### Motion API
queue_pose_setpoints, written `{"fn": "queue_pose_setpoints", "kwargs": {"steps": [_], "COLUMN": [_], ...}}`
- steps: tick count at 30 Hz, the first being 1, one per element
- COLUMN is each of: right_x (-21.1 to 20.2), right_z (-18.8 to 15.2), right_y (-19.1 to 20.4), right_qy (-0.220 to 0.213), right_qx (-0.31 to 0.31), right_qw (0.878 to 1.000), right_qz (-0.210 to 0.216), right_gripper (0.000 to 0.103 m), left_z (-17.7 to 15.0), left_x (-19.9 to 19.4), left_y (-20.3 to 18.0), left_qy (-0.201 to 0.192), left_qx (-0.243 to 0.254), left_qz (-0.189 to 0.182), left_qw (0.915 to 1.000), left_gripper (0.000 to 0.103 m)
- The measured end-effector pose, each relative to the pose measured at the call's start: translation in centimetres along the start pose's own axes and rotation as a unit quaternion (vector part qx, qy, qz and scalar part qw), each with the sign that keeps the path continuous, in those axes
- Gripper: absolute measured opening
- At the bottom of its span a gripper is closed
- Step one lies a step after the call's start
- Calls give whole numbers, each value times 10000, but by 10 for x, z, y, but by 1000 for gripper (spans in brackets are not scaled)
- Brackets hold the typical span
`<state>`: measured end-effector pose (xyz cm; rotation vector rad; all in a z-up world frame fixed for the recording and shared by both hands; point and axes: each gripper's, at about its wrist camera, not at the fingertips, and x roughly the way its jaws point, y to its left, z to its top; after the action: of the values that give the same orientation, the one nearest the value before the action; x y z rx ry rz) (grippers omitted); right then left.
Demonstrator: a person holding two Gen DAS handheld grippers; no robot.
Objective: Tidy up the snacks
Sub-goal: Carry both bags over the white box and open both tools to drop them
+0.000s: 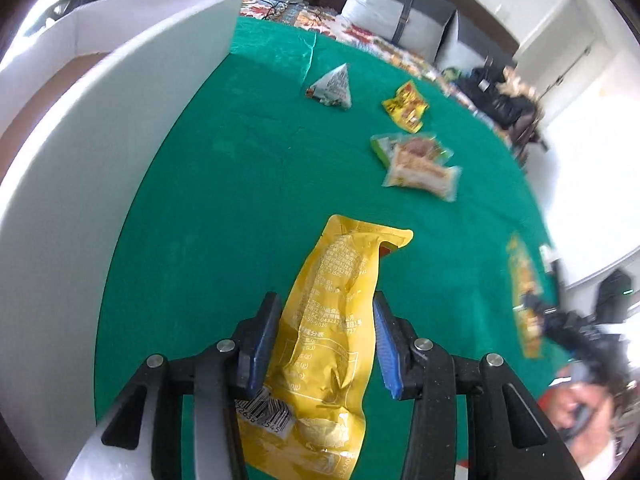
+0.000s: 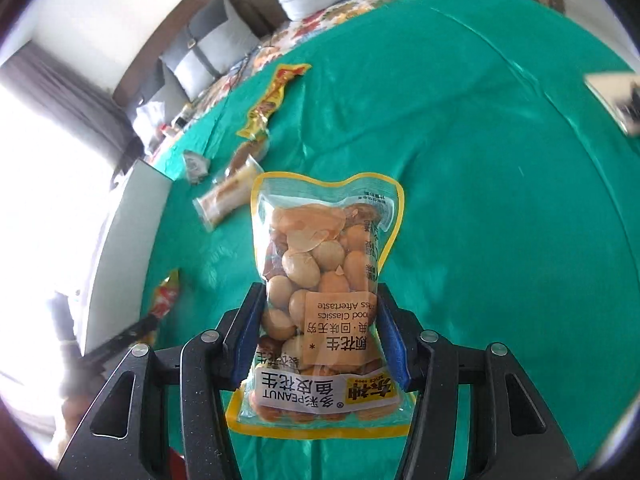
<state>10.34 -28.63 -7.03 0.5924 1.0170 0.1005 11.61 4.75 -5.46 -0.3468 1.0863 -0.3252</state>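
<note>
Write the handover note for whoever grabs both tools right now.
Left tool: shut on a yellow snack pouch.
Right tool: shut on a peanut bag.
White box stands at the edge of the green cloth.
Done: both packs gripped; neither is in the box yet.
Left on the cloth: triangular pack, small yellow packet, two clear-wrapped snacks.

Grey cushions line a dark sofa, perhaps; bright window.
</note>
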Motion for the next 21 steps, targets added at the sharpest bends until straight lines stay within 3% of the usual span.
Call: {"fn": "queue_pose_setpoints", "kwargs": {"steps": [3, 5, 9, 14, 18, 20, 21], "right_x": [-2, -8, -15, -3, 28, 47, 55], "right_z": [-5, -3, 4, -8, -32, -43, -49], "right_y": [28, 73, 180, 324, 399, 414, 417], "right_qy": [53, -29, -142, -15, 140, 384, 510], "right_qx": [-115, -499, -1282, -2230, -2775, -2816, -2851], "right_qw": [9998, 9982, 9855, 9561, 9402, 9390, 9385], "right_qz": [141, 345, 1105, 1902, 1972, 1936, 1881], "right_gripper": [56, 56, 56, 57, 58, 67, 68], "left_z": [-2, 4, 17, 29, 28, 22, 15], "left_x": [-46, -84, -150, -207, -213, -205, -201], "left_y": [2, 7, 35, 99, 156, 177, 185], "left_qy": [-262, -546, -1110, -1649, -1680, -1569, -1532], "left_qx": [-151, -257, -352, -558, -911, -1055, -1109], "left_qz": [-447, -634, -543, 493, 1492, 2045, 2206], "left_qw": [9985, 9962, 9917, 9835, 9701, 9604, 9569], "left_gripper": [44, 44, 44, 45, 47, 61, 75]}}
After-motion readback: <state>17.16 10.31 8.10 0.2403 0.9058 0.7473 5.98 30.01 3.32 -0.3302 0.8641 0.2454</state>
